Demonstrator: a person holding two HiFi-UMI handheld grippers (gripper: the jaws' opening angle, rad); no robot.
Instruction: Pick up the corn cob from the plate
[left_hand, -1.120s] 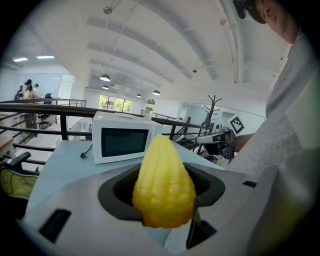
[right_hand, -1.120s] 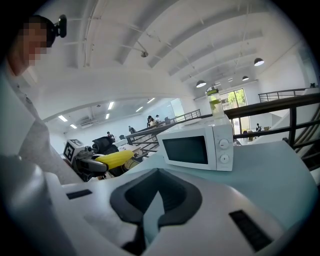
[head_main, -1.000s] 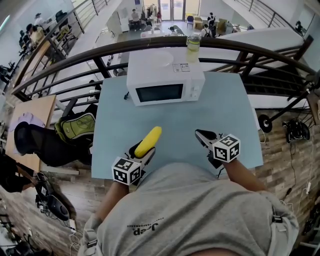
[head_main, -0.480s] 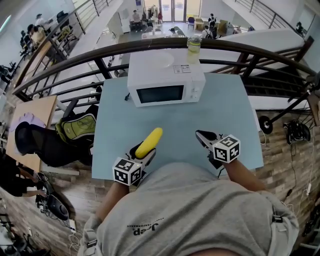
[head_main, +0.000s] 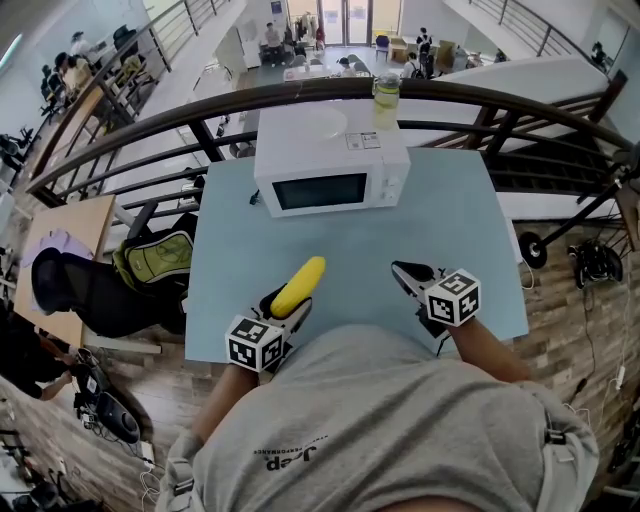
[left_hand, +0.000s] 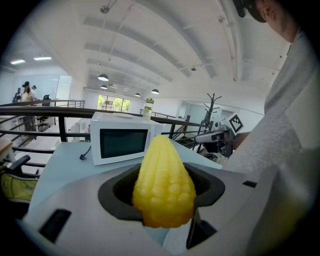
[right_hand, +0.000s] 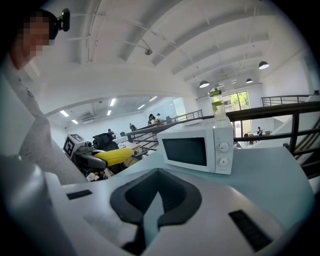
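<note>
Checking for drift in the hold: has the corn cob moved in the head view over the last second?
No. The corn cob lies at the same spot and tilt below the microwave, just as far from it as before.

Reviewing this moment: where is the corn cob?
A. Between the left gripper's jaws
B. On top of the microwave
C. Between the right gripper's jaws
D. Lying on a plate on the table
A: the left gripper view shows the corn cob clamped between the jaws of the left gripper, and the right gripper holds nothing.
</note>
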